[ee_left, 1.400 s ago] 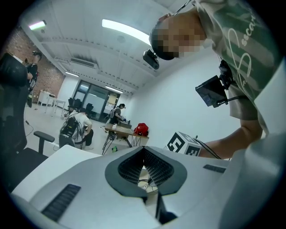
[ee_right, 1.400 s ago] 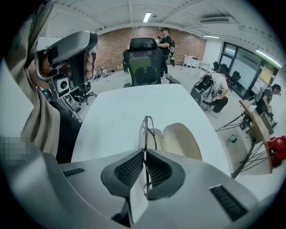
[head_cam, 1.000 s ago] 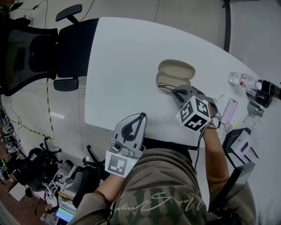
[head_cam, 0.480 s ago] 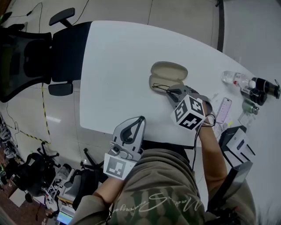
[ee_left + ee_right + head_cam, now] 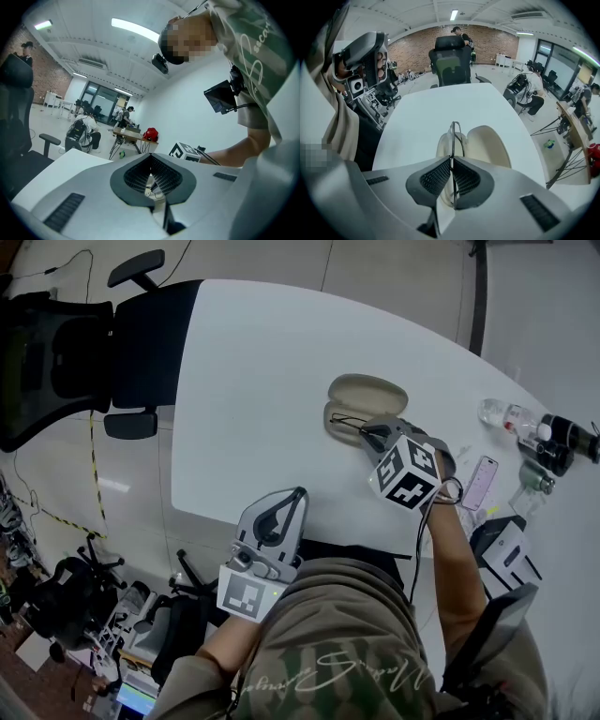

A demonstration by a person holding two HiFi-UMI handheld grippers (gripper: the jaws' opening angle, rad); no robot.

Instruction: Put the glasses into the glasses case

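The beige glasses case (image 5: 367, 392) lies open near the middle of the white table (image 5: 253, 381). Thin dark-framed glasses (image 5: 348, 420) hang over the case's near half, pinched in my right gripper (image 5: 373, 434). In the right gripper view the jaws are shut on the wire frame of the glasses (image 5: 453, 133), right gripper (image 5: 452, 158), with the open case (image 5: 487, 143) directly below and ahead. My left gripper (image 5: 281, 514) rests at the table's front edge, shut, well clear of the case. Its own view shows the left gripper (image 5: 151, 157) closed with nothing gripped.
A phone (image 5: 481, 481), a clear bottle (image 5: 506, 414), a dark bottle (image 5: 565, 433) and a small jar (image 5: 534, 475) sit at the table's right. A white box (image 5: 506, 549) lies nearer me. A black office chair (image 5: 84, 352) stands at the table's left end.
My right gripper, still holding the glasses, has edged slightly closer to the open case. The left gripper has stayed where it was.
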